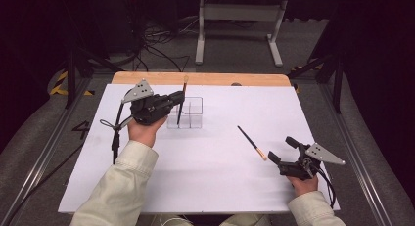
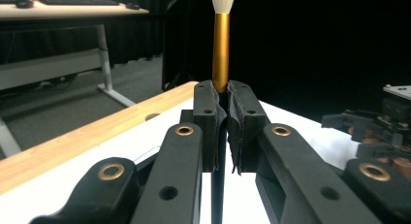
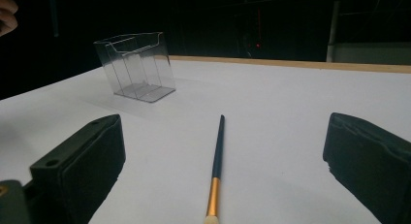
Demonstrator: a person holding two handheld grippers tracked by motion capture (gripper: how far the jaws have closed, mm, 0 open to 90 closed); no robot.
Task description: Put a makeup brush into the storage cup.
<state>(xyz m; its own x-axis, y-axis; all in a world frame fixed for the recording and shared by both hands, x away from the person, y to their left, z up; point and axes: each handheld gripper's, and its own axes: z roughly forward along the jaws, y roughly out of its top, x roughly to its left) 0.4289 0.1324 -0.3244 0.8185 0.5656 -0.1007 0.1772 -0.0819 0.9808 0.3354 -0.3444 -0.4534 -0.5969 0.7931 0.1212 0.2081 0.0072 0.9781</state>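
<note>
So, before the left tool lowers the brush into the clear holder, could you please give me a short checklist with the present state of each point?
1. Left tool shut on the held makeup brush: ok, both pads press on its handle.
2. Held brush upright, bristles on top: ok.
3. Handle tip already inside a compartment of the clear acrylic organizer: cannot tell; the high view shows it at the organizer's left part.
4. Organizer standing upright on the white table: ok.
5. Second makeup brush lying free on the table, apart from the organizer: ok.
6. Right tool open, with the second brush between its jaws, not gripped: ok.
</note>
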